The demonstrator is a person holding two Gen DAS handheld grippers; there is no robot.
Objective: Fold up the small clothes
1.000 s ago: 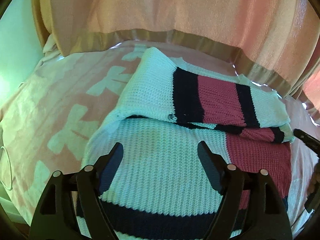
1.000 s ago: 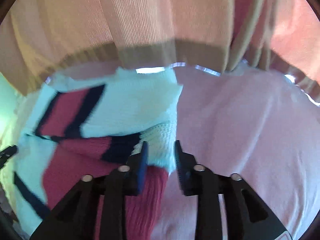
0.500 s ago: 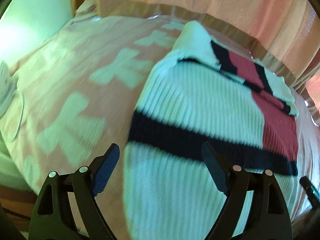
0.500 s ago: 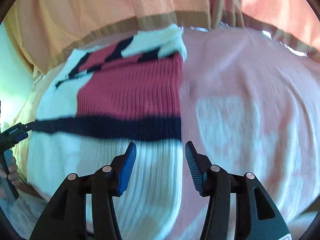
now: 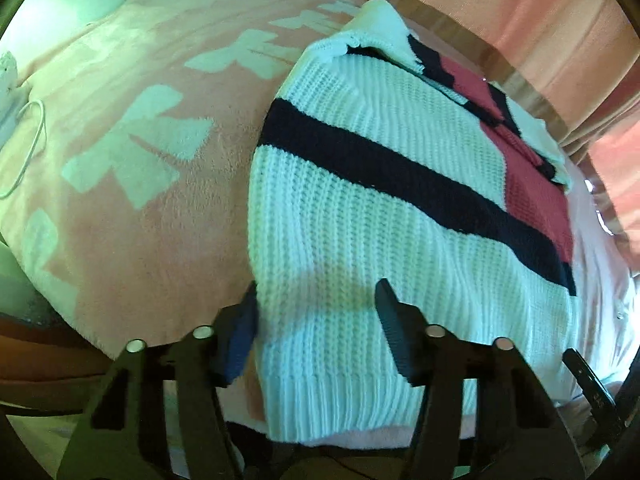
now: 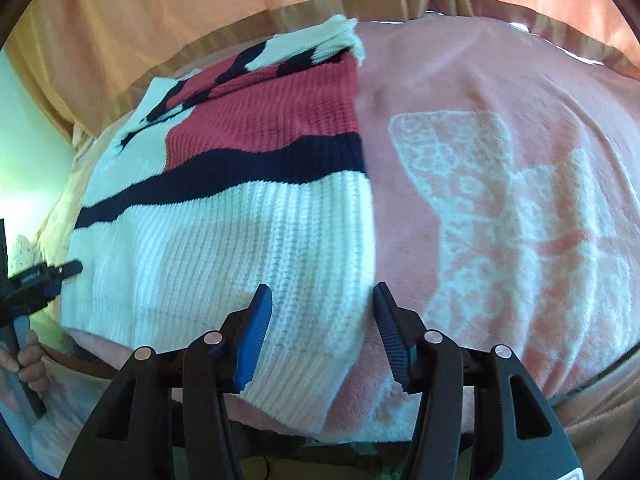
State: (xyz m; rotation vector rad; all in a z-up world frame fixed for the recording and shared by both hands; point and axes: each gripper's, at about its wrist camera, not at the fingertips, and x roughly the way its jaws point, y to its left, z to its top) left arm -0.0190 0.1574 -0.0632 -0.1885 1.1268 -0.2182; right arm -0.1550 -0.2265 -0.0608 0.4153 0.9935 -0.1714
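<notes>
Striped sweater [image 5: 400, 200] flat on bed [image 5: 140, 200], sleeves folded at far end; left tongs [image 5: 316, 320] and right tongs [image 6: 320, 328] gaping, straddling near hem corners (nothing gripped). Risk: pinching top layer only, fold skews

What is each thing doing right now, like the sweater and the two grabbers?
Sweater: lying flat on the blanket, top part folded down over itself.
Left gripper: open, straddling the sweater's near left corner.
Right gripper: open, straddling the near right corner.
Blanket: spread out under the sweater.
</notes>
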